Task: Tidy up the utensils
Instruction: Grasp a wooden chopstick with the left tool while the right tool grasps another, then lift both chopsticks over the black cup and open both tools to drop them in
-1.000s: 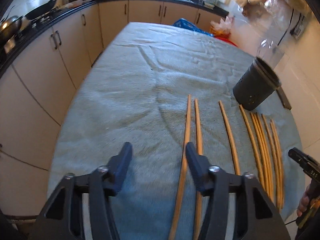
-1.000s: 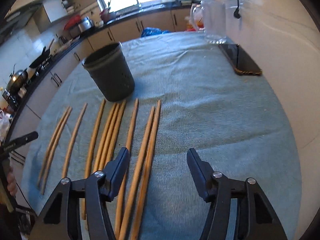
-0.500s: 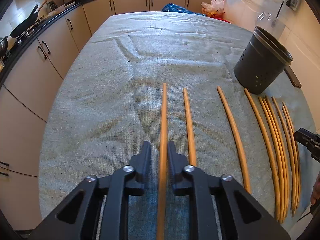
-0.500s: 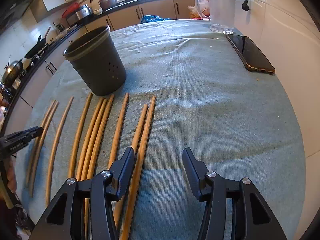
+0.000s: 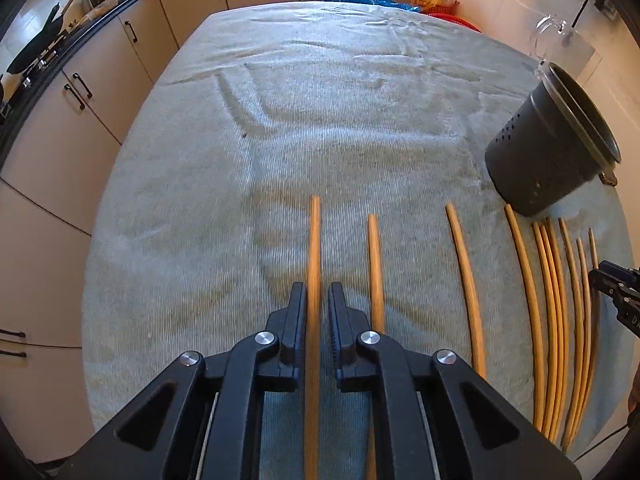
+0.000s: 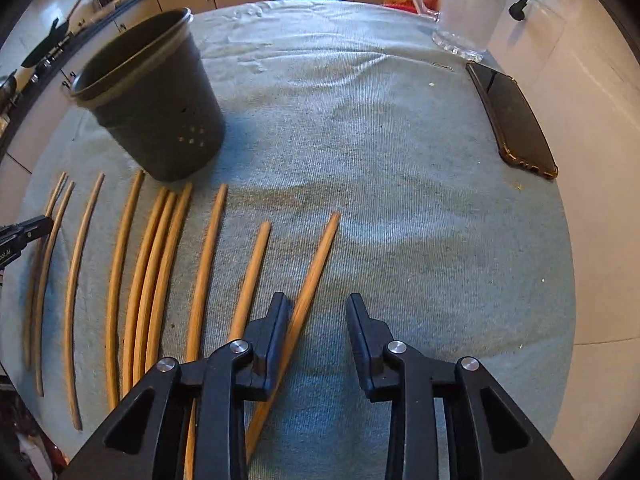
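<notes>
My left gripper (image 5: pixel 318 300) is closed down on a single chopstick (image 5: pixel 314 248), its pads pinching the wood partway along the shaft, so that one length runs forward past the tips and the other back under my hand. My right gripper (image 6: pixel 318 312) stands wide open and holds nothing; its left finger (image 6: pixel 276 320) touches the outermost chopstick (image 6: pixel 316 268) of the row, which lies skewed across the gap toward the right.

Ahead and to the right of the left gripper, the remaining chopsticks (image 5: pixel 552 312) lie side by side on the grey-green towel (image 5: pixel 320 120). Beyond their far ends stands the dark perforated holder (image 5: pixel 548 160), upright, its mouth open. From the right gripper it sits forward and to the left. Farther right of that gripper lie a phone (image 6: pixel 512 120) and a glass jug (image 6: pixel 468 8).

The risk, as I judge it: gripped off-centre, the stick may pivot in the pads when lifted. Its tip could then catch the holder's rim and tip the holder. The right finger, pressing the skewed stick, could roll it into its neighbour (image 6: pixel 250 276) and scatter the row.
</notes>
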A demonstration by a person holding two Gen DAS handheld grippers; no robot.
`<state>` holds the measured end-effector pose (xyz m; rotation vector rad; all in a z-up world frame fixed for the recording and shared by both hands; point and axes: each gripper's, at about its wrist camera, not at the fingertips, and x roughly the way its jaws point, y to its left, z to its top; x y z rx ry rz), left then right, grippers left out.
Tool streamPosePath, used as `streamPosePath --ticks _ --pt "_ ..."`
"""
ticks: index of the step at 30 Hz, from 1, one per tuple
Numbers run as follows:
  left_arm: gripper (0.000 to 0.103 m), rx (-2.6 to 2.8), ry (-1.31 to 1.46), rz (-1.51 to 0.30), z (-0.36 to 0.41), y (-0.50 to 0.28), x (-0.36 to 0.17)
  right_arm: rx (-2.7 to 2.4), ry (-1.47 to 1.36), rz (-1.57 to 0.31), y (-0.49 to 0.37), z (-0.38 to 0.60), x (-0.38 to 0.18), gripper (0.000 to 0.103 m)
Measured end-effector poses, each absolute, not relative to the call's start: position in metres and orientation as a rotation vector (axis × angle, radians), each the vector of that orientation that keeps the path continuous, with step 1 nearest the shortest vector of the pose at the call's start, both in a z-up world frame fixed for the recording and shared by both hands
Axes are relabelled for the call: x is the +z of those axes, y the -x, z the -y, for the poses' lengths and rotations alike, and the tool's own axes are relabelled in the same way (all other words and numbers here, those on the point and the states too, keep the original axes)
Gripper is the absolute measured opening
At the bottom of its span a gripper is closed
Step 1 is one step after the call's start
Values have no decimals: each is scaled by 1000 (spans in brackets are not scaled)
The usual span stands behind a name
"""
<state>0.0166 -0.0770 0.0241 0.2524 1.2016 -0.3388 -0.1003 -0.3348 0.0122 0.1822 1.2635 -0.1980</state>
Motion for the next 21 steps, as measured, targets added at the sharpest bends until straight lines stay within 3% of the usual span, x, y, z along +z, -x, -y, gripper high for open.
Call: streamPosePath --ticks 2,5,7,21 --pt "10 -339 -274 -1200 81 -17 24 -200 -169 -1267 96 333 13 32" --pt "6 -328 -270 -1180 80 -17 25 -180 -156 -1259 91 328 14 12" --pt "6 -319 -242 -1165 76 -14 28 -166 -165 -1249 91 327 16 7" --pt "6 -375 -53 -760 33 112 155 -98 -284 -851 187 335 112 6"
